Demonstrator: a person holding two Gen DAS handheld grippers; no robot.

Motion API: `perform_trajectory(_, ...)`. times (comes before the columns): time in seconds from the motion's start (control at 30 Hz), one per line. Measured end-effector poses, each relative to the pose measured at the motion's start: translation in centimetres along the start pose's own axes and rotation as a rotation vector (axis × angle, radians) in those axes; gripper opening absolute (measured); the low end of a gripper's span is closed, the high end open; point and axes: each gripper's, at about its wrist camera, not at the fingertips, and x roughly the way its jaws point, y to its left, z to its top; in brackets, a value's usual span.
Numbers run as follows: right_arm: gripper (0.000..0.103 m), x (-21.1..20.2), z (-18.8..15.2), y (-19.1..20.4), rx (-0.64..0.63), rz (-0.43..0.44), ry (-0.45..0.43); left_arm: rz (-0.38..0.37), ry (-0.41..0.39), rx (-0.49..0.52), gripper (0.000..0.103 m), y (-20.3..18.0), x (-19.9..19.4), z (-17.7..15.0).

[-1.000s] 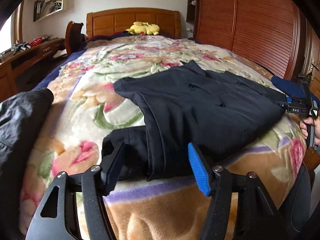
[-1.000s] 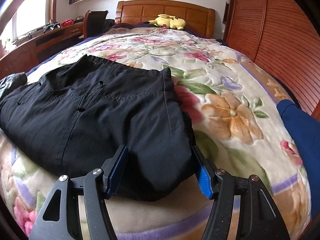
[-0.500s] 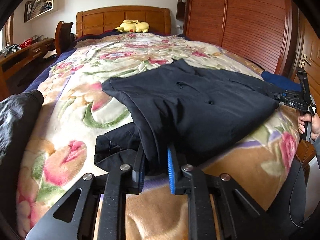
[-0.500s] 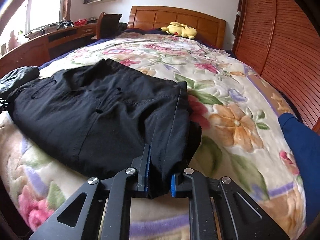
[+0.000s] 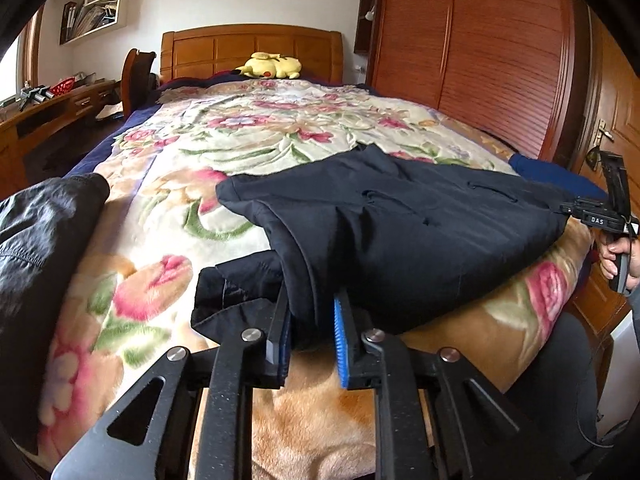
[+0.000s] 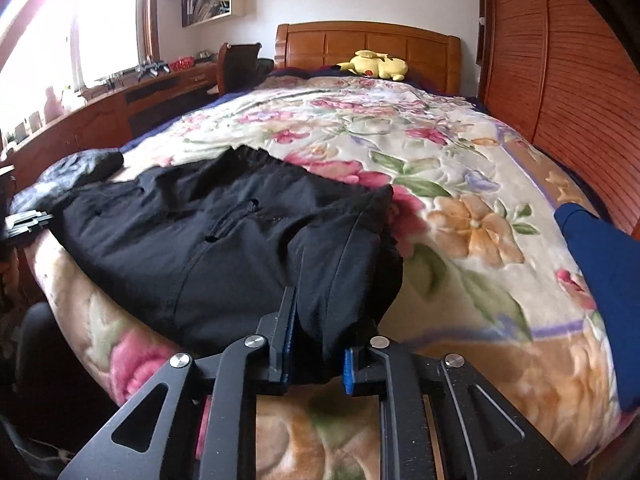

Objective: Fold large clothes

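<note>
The left gripper (image 5: 312, 340) has matte black fingers shaped like flat struts with triangular cut-outs, round silver screws at the joints and ribbed blue pads (image 5: 341, 344). The right gripper (image 6: 316, 354) is built the same way. Seen from the left wrist, its black body bears white letters, with a thin black cable hanging below the hand (image 5: 614, 252).

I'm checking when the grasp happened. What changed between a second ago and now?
Both jaws were open around the near edge of the black garment a second ago. Since then the left hand-held gripper and the right hand-held gripper closed on that edge and have begun lifting it, so the fabric bunches at the pads. The floral blanket, yellow plush toy and blue garment stayed put.
</note>
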Motion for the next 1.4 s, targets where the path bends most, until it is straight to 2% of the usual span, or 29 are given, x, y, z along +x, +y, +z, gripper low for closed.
perform_trajectory(0.13, 0.034, 0.2, 0.3, 0.0, 0.013, -0.056, 0.005, 0.005, 0.002, -0.013, 0.02, 0.1, 0.0, -0.3)
perform_trajectory(0.27, 0.055, -0.6, 1.2, 0.9, 0.0, -0.104, -0.041, 0.038, 0.013, -0.016, 0.028, 0.2, 0.1, -0.6)
perform_trajectory(0.33, 0.055, -0.9, 1.6, 1.7, -0.01, -0.126, -0.063, 0.064, 0.01, -0.028, 0.036, 0.3, -0.1, -1.1)
perform_trajectory(0.43, 0.055, -1.4, 2.1, 3.4, -0.036, -0.132, -0.109, 0.088, 0.005, -0.034, 0.044, 0.4, -0.3, -1.6)
perform_trajectory(0.5, 0.055, -1.1, 2.6, 4.8, -0.049, -0.103, -0.129, 0.107, 0.008, -0.032, 0.046, 0.4, -0.5, -1.8)
perform_trajectory(0.67, 0.055, 1.7, 3.0, 8.4, -0.079, -0.011, -0.107, 0.124, 0.017, -0.04, 0.047, 0.4, -0.7, -2.2)
perform_trajectory(0.8, 0.055, 5.5, 2.7, 11.9, -0.116, 0.069, -0.052, 0.115, 0.016, -0.05, 0.047, 0.6, -0.3, -2.5)
perform_trajectory(0.9, 0.055, 8.3, 2.4, 14.0, -0.142, 0.096, -0.002, 0.112, 0.019, -0.039, 0.047, 0.6, -0.1, -2.5)
perform_trajectory(1.13, 0.055, 11.1, 1.5, 15.3, -0.151, 0.066, 0.012, 0.11, 0.026, -0.028, 0.047, 0.5, 0.2, -2.3)
perform_trajectory(1.4, 0.055, 10.9, 1.5, 15.8, -0.174, 0.055, 0.017, 0.109, 0.029, -0.021, 0.046, 0.2, 0.4, -2.1)
